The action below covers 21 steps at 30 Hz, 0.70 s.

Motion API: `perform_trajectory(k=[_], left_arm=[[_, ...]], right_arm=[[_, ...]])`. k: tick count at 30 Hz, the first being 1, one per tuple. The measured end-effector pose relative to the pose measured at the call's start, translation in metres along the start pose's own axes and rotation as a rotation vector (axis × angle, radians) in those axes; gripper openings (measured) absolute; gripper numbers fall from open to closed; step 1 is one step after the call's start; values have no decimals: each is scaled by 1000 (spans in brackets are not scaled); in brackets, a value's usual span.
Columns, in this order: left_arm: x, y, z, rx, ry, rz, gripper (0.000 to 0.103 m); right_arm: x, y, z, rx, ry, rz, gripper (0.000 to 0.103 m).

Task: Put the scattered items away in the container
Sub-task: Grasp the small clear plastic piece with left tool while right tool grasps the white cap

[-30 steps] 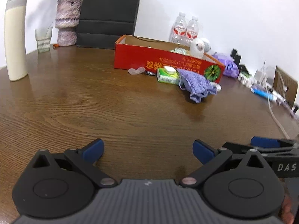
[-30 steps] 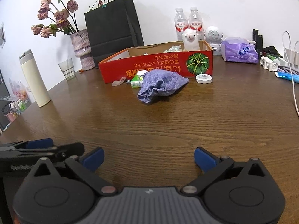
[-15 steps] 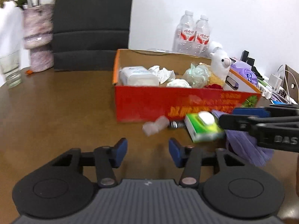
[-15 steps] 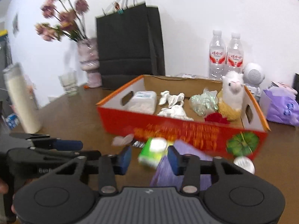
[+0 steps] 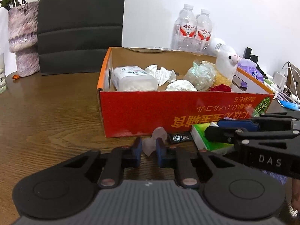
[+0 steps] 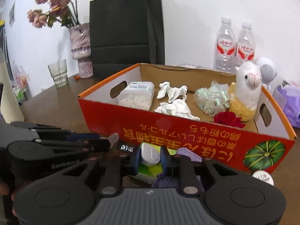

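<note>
Pink translucent piece pinched in closing left hand-held gripper, beside red box.

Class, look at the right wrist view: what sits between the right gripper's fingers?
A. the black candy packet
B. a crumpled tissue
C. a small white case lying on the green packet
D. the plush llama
C: the right gripper has its blue fingers on either side of the small white case, which lies on the green packet in front of the red box.
</note>
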<state>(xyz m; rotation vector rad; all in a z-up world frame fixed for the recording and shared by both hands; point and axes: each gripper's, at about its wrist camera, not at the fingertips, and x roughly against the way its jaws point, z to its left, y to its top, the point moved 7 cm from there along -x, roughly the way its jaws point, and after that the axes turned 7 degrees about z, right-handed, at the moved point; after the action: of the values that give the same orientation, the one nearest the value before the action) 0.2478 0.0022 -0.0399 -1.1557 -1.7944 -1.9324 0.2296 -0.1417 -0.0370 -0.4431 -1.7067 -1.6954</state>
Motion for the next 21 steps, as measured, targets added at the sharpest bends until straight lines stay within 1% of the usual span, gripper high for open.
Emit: perform_trajectory(k=[2, 4, 6, 7, 8, 9, 10, 11, 12, 13, 14, 15, 16, 17, 19, 21], left_arm=[[3, -1, 1, 3, 10, -8, 7], [7, -1, -1, 4, 15, -17, 6], [20, -2, -3, 20, 17, -46, 6], [30, -5, -4, 26, 38, -62, 6], [43, -9, -6, 30, 77, -77, 6], [60, -18, -10, 30, 124, -100, 6], [77, -29, -15, 36, 150, -118, 6], [94, -43, -21, 49, 153, -130, 6], [109, -58, -29, 70, 133, -135, 6], [121, -72, -36, 89, 118, -133, 6], [131, -86, -45, 95, 120, -125, 6], [138, -98, -55, 76, 141, -115, 6], [145, -110, -67, 32, 173, -105, 6], [150, -118, -76, 7, 183, -101, 6], [163, -133, -91, -2, 161, -101, 6], [177, -144, -103, -10, 159, -124, 6]], right_arm=[[4, 2, 0, -12, 7, -5, 21], [11, 5, 3, -11, 16, -26, 21], [22, 9, 7, -2, 15, -52, 21], [30, 9, 9, -3, 5, -64, 21], [41, 7, 10, -11, -7, -76, 21], [54, 4, 11, -18, -10, -89, 21], [69, -2, 12, -24, -10, -105, 21], [84, -9, 13, -31, -14, -119, 21], [99, -19, 13, -39, -24, -132, 21], [112, -30, 13, -50, -33, -140, 21], [122, -40, 13, -58, -41, -139, 21], [131, -52, 13, -65, -53, -136, 21], [140, -65, 13, -75, -70, -132, 21], [148, -78, 13, -91, -82, -125, 21], [161, -103, 14, -128, -77, -105, 21], [172, -126, 16, -150, -76, -89, 21]])
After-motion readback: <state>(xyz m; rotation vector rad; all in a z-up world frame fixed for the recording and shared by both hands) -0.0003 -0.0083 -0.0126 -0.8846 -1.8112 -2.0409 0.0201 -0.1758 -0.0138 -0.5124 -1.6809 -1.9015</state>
